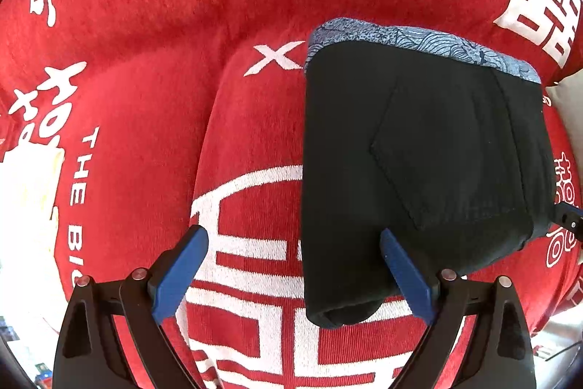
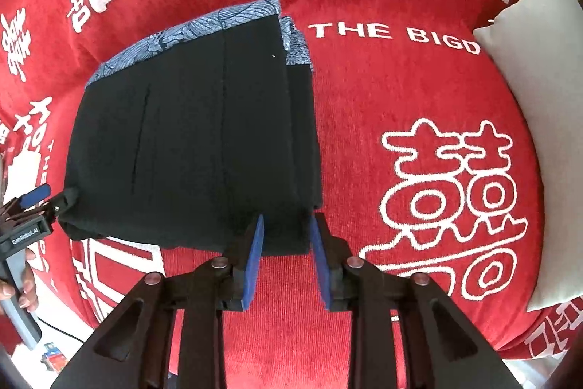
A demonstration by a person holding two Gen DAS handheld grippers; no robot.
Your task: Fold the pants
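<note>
right gripper (image 2: pixel 286 236) hangs over the near edge of the folded black pants (image 2: pixel 189 148), pads partly spread and not pinching the cloth; left gripper (image 1: pixel 293 259) is spread wide at the opposite corner. pants lie as a thick stack on the red blanket (image 2: pixel 364 170): soft, floppy, light, likely to slump, so grip through all layers at the folded edge.
</note>
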